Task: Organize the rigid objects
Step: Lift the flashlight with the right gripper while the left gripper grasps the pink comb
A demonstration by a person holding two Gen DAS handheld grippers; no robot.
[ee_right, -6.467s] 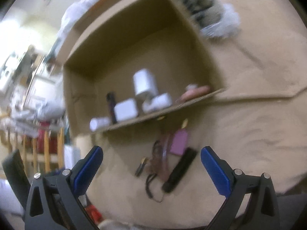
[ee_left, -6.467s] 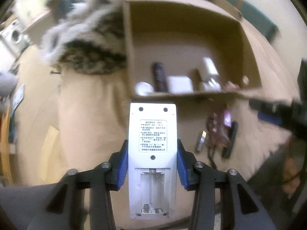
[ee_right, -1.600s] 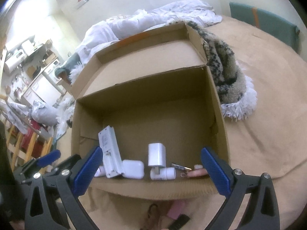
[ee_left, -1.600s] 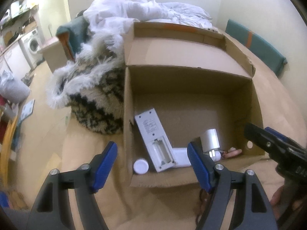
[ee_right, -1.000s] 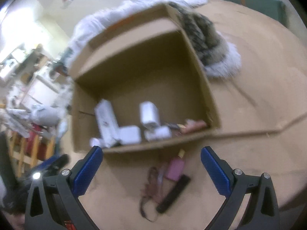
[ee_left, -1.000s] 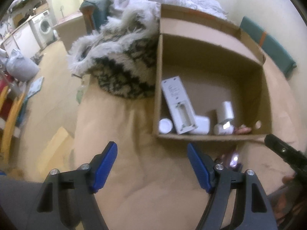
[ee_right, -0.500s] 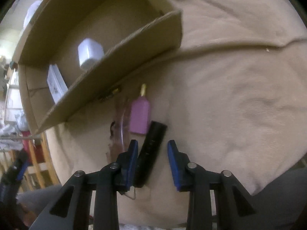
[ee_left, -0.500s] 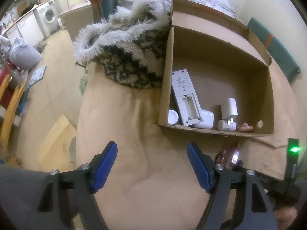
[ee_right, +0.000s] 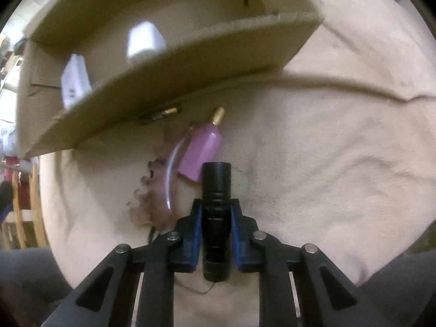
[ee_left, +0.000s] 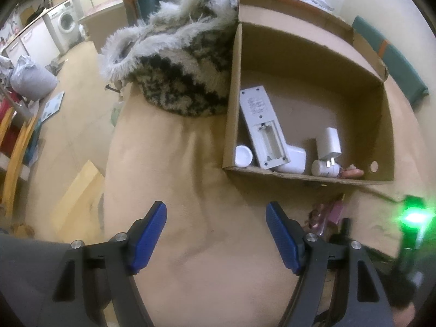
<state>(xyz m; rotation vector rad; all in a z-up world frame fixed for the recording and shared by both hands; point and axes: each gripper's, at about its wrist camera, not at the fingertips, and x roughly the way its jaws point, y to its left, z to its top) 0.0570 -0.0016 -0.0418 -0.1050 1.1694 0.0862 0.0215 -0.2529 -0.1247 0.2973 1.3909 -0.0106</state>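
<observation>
Right gripper: my jaws have just been closing and now clamp a black torch lying on the beige cover.
Left gripper: mine stands wide, holding nothing, above bare cover.
Box: just beyond the torch; it holds a remote and chargers.
Neighbours: a pink bottle touches the torch tip; a brown strap lies beside it.
Risk: the round barrel may roll in my grip, or lifting may nudge the bottle or clip the box wall.
</observation>
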